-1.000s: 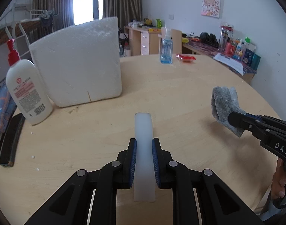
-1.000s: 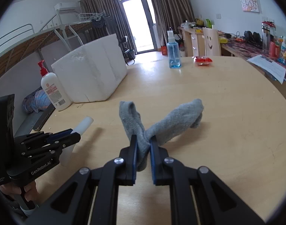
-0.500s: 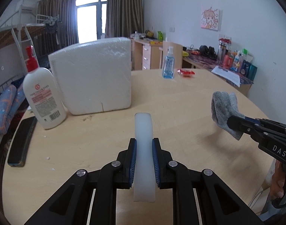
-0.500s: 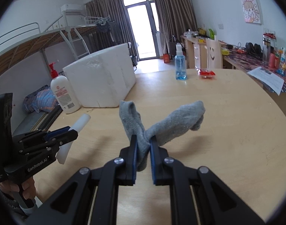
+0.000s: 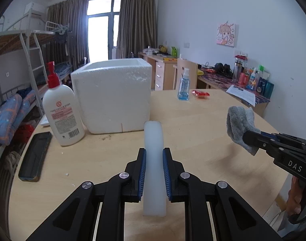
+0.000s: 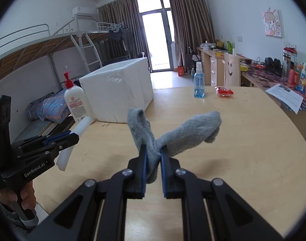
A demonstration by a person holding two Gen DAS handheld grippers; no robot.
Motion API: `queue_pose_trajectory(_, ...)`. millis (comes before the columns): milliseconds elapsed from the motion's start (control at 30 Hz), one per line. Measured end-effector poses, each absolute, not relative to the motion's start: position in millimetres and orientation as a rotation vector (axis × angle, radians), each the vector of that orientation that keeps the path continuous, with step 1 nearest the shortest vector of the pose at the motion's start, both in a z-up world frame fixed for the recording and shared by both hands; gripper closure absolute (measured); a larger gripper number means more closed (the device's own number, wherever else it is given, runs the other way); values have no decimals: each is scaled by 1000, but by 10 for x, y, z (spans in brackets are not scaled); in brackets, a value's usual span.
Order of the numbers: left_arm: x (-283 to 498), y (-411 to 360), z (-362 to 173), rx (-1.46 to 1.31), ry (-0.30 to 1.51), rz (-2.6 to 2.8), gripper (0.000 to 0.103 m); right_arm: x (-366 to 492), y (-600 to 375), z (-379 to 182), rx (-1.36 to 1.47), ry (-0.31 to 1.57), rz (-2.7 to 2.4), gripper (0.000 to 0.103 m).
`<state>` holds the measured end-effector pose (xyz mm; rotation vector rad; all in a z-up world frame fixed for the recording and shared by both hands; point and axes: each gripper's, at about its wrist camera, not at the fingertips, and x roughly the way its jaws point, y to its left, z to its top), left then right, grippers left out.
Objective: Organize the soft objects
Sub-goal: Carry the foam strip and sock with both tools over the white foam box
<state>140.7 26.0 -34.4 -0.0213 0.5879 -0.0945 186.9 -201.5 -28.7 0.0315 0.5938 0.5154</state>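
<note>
While both units are held above the round wooden table (image 5: 203, 124), my left gripper (image 5: 154, 170) is clamped on a white translucent strip (image 5: 153, 140), with the blue pads pressing its 2 sides. The strip runs lengthwise between the fingers and projects forward past the tips and back toward the camera. It is clear of the tabletop.

My right gripper (image 6: 153, 158) is clamped on a grey sock (image 6: 185, 132). The pads pinch the sock near its middle, so 2 ends rise from the jaws: 1 short loop stands up on the left, and 1 longer part extends up and to the right. The sock hangs above the table without touching it.

Ahead of both grippers, a white foam box (image 5: 112, 94) stands on the table, open at the top. A white lotion bottle (image 5: 60, 110) with a red pump stands just beside it on the left, and a black phone (image 5: 34, 156) lies flat near the table edge. A blue spray bottle (image 6: 199, 84) and a red packet (image 6: 224, 91) stand farther back.
</note>
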Motion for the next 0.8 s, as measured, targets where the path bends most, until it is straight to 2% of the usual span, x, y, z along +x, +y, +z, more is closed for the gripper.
queue_pose_trajectory(800,1207,498,45,-18,458,-48,85,1840,-1738,-12,-22,502,591,88)
